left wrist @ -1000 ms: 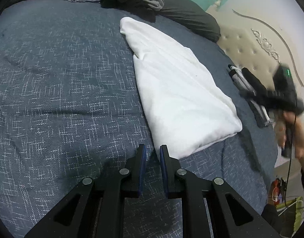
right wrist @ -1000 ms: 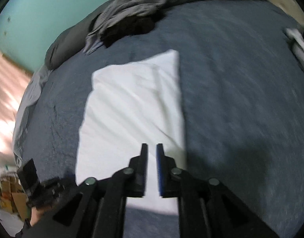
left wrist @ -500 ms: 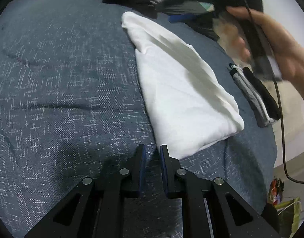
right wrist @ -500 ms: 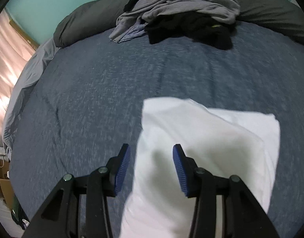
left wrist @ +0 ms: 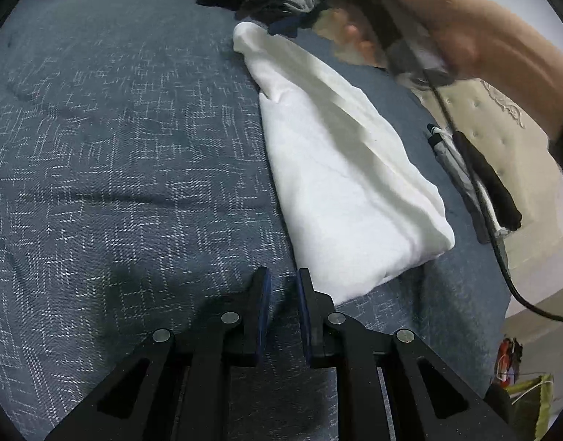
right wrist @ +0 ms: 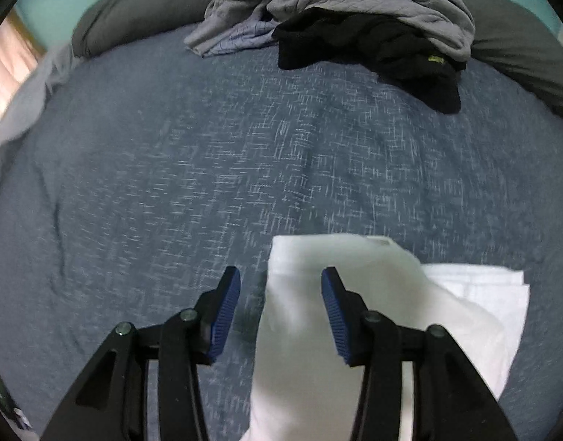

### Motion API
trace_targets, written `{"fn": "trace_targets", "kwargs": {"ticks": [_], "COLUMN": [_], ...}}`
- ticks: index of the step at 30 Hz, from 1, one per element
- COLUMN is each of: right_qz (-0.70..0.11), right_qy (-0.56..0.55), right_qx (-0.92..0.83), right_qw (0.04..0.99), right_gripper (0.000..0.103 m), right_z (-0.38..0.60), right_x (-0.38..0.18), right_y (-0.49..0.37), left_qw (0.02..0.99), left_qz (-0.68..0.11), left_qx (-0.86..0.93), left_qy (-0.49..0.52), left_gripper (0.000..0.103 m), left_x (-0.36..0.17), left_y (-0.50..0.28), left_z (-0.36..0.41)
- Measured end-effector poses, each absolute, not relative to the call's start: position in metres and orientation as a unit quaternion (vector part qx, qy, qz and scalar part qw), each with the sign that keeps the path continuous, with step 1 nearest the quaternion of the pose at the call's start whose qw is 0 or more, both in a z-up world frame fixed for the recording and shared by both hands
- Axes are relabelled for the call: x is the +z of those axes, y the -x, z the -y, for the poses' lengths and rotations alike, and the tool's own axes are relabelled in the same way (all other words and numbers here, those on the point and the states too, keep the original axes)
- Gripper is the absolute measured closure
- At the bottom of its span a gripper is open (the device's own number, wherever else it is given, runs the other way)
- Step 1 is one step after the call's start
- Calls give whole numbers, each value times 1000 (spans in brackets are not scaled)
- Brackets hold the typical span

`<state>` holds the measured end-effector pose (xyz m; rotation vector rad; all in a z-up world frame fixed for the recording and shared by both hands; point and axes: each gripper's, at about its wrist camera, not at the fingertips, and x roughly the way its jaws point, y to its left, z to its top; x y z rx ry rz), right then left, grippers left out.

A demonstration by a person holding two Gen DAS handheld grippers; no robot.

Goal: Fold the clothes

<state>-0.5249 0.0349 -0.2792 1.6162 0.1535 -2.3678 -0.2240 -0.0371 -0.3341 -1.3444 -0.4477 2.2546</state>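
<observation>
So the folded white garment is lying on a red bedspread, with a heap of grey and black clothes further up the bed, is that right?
Not quite. The bedspread is dark blue with a pale woven fleck, not red. The right wrist view shows it clearly. The rest holds: the folded white garment lies on it, and the heap of grey and black clothes sits further up the bed.

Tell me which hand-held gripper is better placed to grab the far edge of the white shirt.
Right. The right hand-held gripper hangs open straddling the white shirt at that edge. The left hand-held gripper sits nearly closed over the blanket at the near corner.
</observation>
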Motion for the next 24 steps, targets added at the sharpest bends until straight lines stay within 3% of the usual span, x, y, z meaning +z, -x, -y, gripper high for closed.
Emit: {"fn": "trace_targets", "kwargs": {"ticks": [5,7,10,13,15,16,20,24], "right_qz": [-88,-103,-116,-119,-117,-112,-107,-93], "right_qy": [-563,-565,-562,-554,-551,-549,-539,-523], "right_qx": [-813,-810,-810,-813,-815,-816,-822,-832], "right_qw": [122,116,123,131,137,139,152,157], "right_gripper": [57,77,88,93,93,94,94,95], "right_z": [-24,-22,-22,-25,-29,-31,-35,-38], "right_x": [-294,-300,-301,-298,-296,-295,-290,-282], "right_y": [535,537,539,538,538,537,535,537], "left_qw": [237,237,238,248,257,259,261,272], "left_qz": [167,167,166,172,174,174,186,181], "left_qx": [822,823,830,829,822,820,814,811], "left_qy": [490,488,477,472,477,479,484,485], "left_gripper": [88,88,88,87,67,65,65,79], "left_x": [-338,-336,-326,-320,-324,-327,-340,-341], "left_y": [228,228,228,231,232,232,231,229], "left_z": [36,38,43,43,38,35,33,36]}}
